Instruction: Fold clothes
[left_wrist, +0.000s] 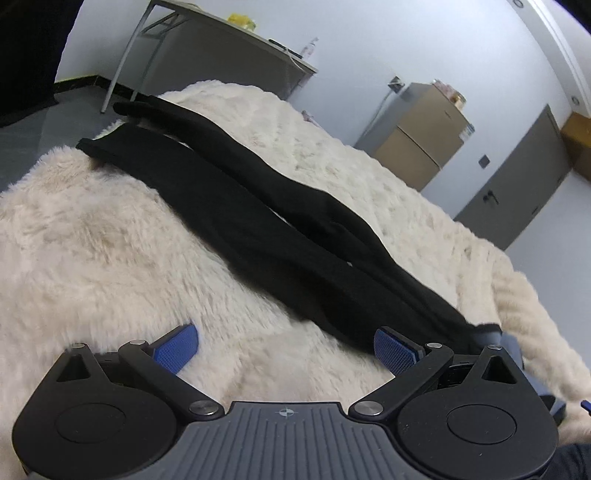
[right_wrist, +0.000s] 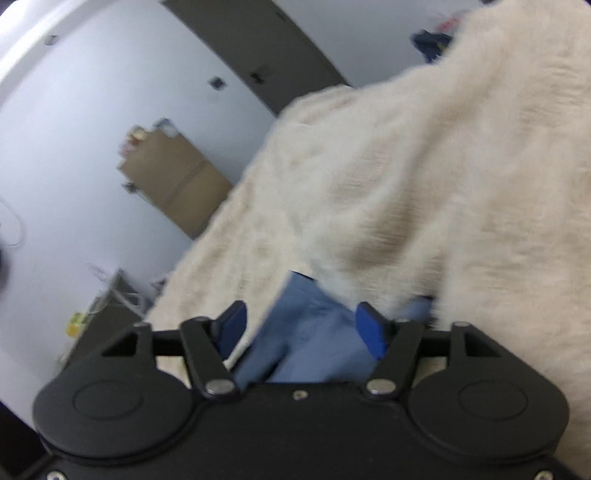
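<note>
From the left wrist view, the left tool (left_wrist: 286, 349) is hanging low over the near edge of a bed covered in a cream shaggy blanket (left_wrist: 110, 240), its blue pads spread wide with nothing between them but pile. A pair of black trousers (left_wrist: 236, 210) is lying lengthwise across the bed, the two legs running side by side toward the far left corner, where the cuffs are reaching the bed's edge; the waist end is lying near the right pad, at the bed's near right side, and a bit of blue-grey cloth is showing just past it. A grey folding table and a brown cabinet are standing against the far wall. From the right wrist view, which is smeared with motion, the right tool (right_wrist: 301, 328) is also standing spread, and a light blue garment (right_wrist: 310, 343) is lying between and below its pads on the blanket; the pads are not pressing on it as far as I can tell. The trousers look not yet folded, to my eye. The risk I am seeing is that the left tool pinches blanket pile along with the waistband, dragging the cover and skewing the legs; or that it catches only one layer, so the fold comes out crooked.
</note>
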